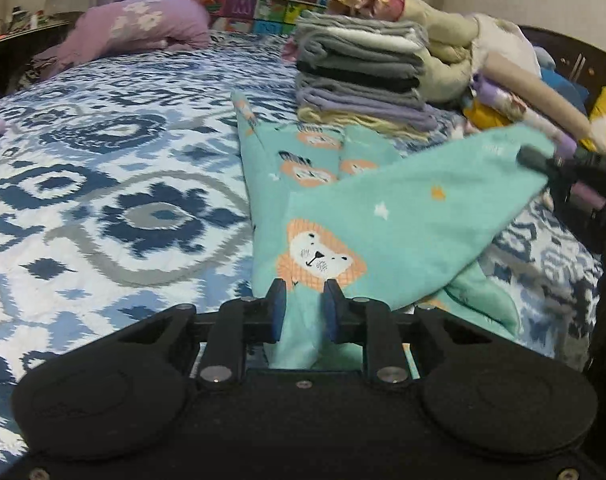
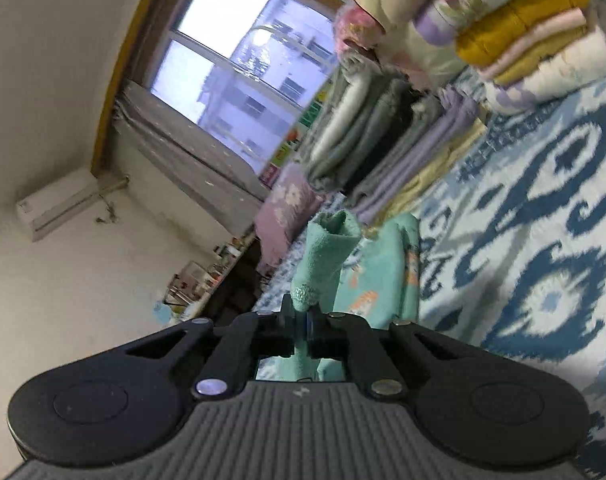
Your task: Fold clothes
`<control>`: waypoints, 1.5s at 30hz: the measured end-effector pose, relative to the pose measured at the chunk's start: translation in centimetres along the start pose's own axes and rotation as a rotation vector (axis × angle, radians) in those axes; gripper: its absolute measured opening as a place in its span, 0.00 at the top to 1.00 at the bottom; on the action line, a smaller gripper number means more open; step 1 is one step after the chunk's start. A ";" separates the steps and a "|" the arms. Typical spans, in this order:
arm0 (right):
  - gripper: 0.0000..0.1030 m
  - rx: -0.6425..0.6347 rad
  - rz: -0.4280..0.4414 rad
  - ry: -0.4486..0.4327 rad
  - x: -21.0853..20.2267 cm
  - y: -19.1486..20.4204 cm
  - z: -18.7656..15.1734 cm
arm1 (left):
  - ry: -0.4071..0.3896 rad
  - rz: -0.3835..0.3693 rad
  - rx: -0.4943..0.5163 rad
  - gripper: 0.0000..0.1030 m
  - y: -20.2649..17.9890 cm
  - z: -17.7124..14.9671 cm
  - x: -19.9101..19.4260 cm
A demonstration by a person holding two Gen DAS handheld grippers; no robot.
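Observation:
A teal garment printed with orange lions (image 1: 383,216) lies partly on the blue-patterned bed, its near part lifted. My left gripper (image 1: 303,302) is shut on the garment's near edge, with cloth bunched between the blue pads. At the right of the left wrist view my right gripper (image 1: 543,162) holds the far corner raised. In the tilted right wrist view, that gripper (image 2: 301,318) is shut on a bunched teal edge (image 2: 323,252), and the rest of the garment (image 2: 383,276) lies on the bed beyond.
A tall stack of folded grey, black and purple clothes (image 1: 363,76) stands behind the garment. Loose clothes (image 1: 515,80) pile up at the back right. A purple pillow (image 1: 139,28) lies at the back left. The blue-patterned bedspread (image 1: 103,200) stretches to the left.

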State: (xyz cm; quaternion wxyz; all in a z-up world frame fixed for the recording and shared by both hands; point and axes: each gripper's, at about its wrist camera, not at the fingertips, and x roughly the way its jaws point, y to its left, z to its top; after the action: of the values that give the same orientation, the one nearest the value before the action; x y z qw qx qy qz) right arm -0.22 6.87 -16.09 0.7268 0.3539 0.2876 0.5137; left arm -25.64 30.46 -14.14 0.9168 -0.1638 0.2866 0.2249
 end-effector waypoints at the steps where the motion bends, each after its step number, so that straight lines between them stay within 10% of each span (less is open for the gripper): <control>1: 0.93 -0.001 0.003 -0.003 -0.3 0.1 0.1 | 0.004 -0.003 -0.001 0.81 -0.1 -0.1 0.2; 16: 0.93 0.044 -0.091 0.010 0.4 -2.0 -0.4 | -0.083 -0.024 -0.161 0.81 5.4 1.6 -3.6; 34: 0.93 0.035 -0.113 -0.017 0.0 -2.1 0.5 | 0.121 -0.088 0.098 0.81 -0.7 -0.3 0.4; 45: 0.93 0.009 -0.141 0.020 0.2 -2.0 0.7 | -0.040 -0.020 0.056 0.81 2.1 5.8 1.6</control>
State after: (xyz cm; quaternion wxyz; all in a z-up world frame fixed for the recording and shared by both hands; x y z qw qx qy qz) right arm 1.49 6.44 -17.28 0.7567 0.3309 0.3214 0.4633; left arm -22.92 35.22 -10.88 0.9287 -0.1362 0.2729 0.2107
